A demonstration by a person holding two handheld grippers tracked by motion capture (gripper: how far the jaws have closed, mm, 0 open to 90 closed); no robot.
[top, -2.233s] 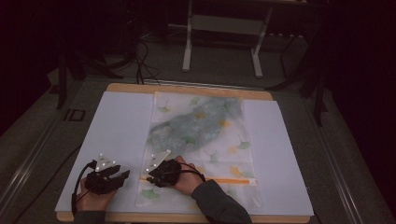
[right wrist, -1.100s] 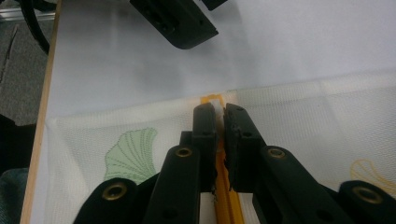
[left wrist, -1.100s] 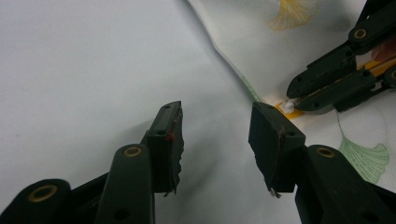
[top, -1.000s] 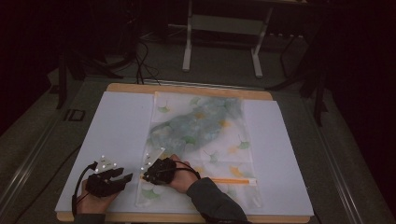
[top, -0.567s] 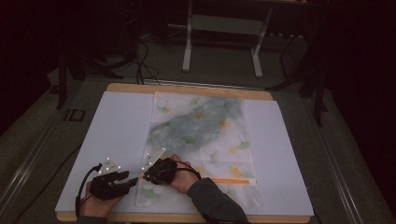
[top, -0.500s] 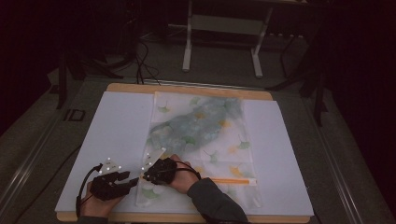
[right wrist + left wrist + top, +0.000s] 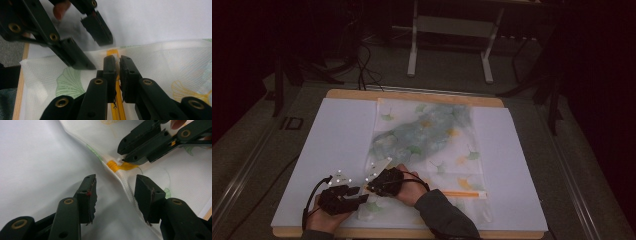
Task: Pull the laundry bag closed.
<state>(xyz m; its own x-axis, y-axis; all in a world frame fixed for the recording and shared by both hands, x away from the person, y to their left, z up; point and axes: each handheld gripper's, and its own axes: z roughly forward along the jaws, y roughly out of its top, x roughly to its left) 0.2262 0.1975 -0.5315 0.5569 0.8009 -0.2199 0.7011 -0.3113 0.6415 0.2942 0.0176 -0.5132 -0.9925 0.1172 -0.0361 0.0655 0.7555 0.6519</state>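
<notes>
**Right gripper pinching the zipper pull, left gripper standing open over the bag's edge**

We are holding the right gripper (image 7: 117, 62) nearly closed, its two black jaws pinched together on the small white zipper pull (image 7: 119, 160) at the end of the orange zipper (image 7: 115, 95). In the left gripper view we are seeing the same gripper (image 7: 125, 158) from the front, its tips pressing on the pull right where the orange zipper (image 7: 120, 166) meets the side seam of the bag.

We are keeping the left gripper (image 7: 115, 187) wide open, holding nothing. Its jaws are straddling the ribbed edge of the mesh bag (image 7: 175, 170), one jaw over the white sheet (image 7: 37, 157) and the other over the mesh; we cannot tell whether either pad is touching the fabric. In the high view the left gripper (image 7: 357, 192) is sitting just beside the right gripper (image 7: 374, 182), near the front left of the table.

The mesh bag (image 7: 432, 145) is lying flat on the white sheet (image 7: 337, 135), running from the far edge of the wooden table (image 7: 412, 95) towards us. It is pale and translucent, printed with green and yellow ginkgo leaves, with a bluish-grey mass showing through its far half. The orange zipper (image 7: 462, 193) is running across its near end.
</notes>
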